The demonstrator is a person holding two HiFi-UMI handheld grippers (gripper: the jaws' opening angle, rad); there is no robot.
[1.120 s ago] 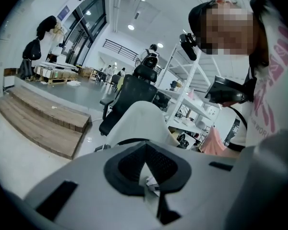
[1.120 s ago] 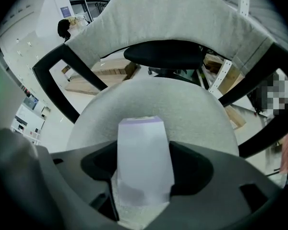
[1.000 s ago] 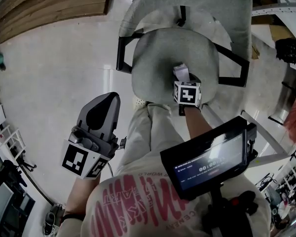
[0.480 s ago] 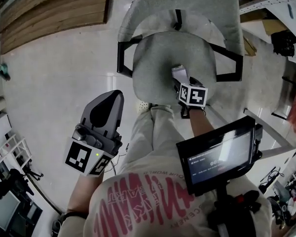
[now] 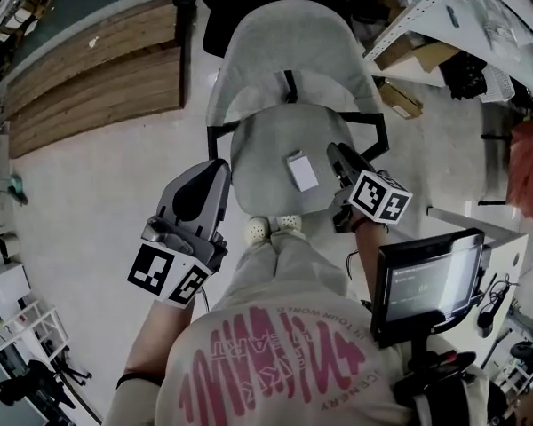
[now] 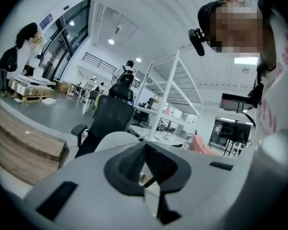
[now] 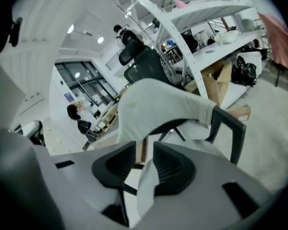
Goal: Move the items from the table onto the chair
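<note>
A small white box [image 5: 301, 170] lies flat on the seat of the grey chair [image 5: 262, 145], free of both grippers. My right gripper [image 5: 338, 155] hovers over the seat's right edge, just right of the box. Its jaws have just been closing; a narrow gap remains and nothing is between them. In the right gripper view the right gripper [image 7: 144, 150] points at the chair [image 7: 163, 104] and its backrest. My left gripper [image 5: 214, 172] is held over the floor off the seat's left edge. In the left gripper view the left gripper [image 6: 145, 147] shows its pads meeting, empty.
Wooden planks [image 5: 89, 69] lie on the floor at the upper left. A white shelf rack [image 5: 426, 16] with a cardboard box [image 5: 400, 100] under it stands right of the chair. A black office chair [image 6: 113, 121] is behind it. A screen [image 5: 426, 282] hangs at my chest.
The right gripper has let go of the white box on the seat, lifted and drawn back to the right. The left gripper has risen toward the chair's left side.
</note>
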